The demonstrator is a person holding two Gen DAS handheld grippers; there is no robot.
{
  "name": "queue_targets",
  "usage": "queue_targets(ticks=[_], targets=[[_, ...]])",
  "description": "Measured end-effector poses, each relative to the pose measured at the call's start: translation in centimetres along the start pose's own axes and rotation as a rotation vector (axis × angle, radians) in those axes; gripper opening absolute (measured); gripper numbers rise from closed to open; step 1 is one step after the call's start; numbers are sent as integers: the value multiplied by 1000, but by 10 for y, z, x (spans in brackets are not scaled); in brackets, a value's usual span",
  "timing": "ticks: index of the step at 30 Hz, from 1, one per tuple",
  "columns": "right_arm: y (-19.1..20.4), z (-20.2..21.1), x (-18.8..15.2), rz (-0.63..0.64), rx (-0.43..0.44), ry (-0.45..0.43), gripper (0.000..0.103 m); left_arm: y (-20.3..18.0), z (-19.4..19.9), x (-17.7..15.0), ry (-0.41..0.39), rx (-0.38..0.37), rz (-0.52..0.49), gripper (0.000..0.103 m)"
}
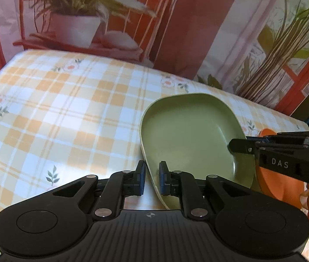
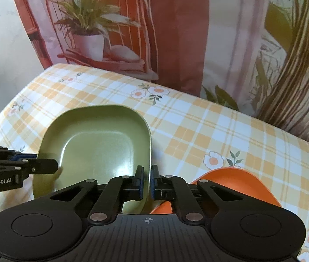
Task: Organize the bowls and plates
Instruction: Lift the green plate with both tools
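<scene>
A green squarish plate point(image 1: 189, 131) with a raised rim sits over the checked tablecloth, held by both grippers at opposite edges. My left gripper point(image 1: 152, 170) is shut on its left rim, one pad inside and one outside. My right gripper point(image 2: 147, 172) is shut on the right rim of the green plate point(image 2: 97, 144) in the same way. Each gripper shows in the other's view: the right gripper point(image 1: 236, 145) at the plate's right edge, the left gripper point(image 2: 52, 164) at its left edge. An orange plate point(image 2: 241, 181) lies just right of the green one, partly under my right gripper.
The table point(image 1: 67, 109) wears a yellow and white checked cloth with flower prints. A printed backdrop of potted plants and curtains point(image 2: 176, 32) stands along its far edge. The orange plate point(image 1: 274, 181) shows behind the right gripper's body.
</scene>
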State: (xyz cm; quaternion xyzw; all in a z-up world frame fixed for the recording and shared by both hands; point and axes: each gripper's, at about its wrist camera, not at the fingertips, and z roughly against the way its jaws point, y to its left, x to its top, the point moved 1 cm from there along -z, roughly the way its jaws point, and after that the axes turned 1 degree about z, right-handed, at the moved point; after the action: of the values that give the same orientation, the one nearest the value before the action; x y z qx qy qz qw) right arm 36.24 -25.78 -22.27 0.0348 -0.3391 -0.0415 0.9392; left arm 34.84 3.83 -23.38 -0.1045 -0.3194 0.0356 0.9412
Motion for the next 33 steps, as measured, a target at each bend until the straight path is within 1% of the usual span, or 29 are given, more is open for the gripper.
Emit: queue_targets(ticks=[2, 5, 6, 10, 11, 16, 17, 20, 25, 28, 29, 33], targets=[[-2, 6, 0, -20, 8, -13, 6, -4, 6, 2, -20, 9, -22, 14], [-3, 16, 1, -40, 23, -31, 5, -5, 12, 3, -31, 4, -20, 14], [-3, 20, 2, -42, 27, -38, 5, -5, 14, 5, -51, 6, -29, 14], [-3, 38, 3, -48, 34, -73, 5, -10, 23, 9, -66, 14, -49, 13], [-4, 42, 3, -53, 35, -81, 5, -12, 26, 12, -79, 28, -62, 13], [-15, 66, -1, -89, 36, -118, 5, -33, 40, 24, -127, 27, -108, 12], [-18, 70, -2, -95, 35, -123, 5, -38, 43, 28, -133, 38, -131, 12], [-29, 85, -7, -118, 29, -146, 6, -56, 49, 34, -158, 30, -175, 12], [-53, 111, -21, -179, 8, -182, 7, -89, 50, 47, -185, -6, -276, 12], [-68, 124, -32, -215, -12, -194, 8, -112, 44, 45, -183, -24, -360, 12], [-75, 128, -36, -233, -17, -200, 8, -121, 41, 45, -227, -74, -387, 12], [-98, 141, -57, -322, -23, -225, 8, -144, 28, 40, -190, -115, -444, 12]])
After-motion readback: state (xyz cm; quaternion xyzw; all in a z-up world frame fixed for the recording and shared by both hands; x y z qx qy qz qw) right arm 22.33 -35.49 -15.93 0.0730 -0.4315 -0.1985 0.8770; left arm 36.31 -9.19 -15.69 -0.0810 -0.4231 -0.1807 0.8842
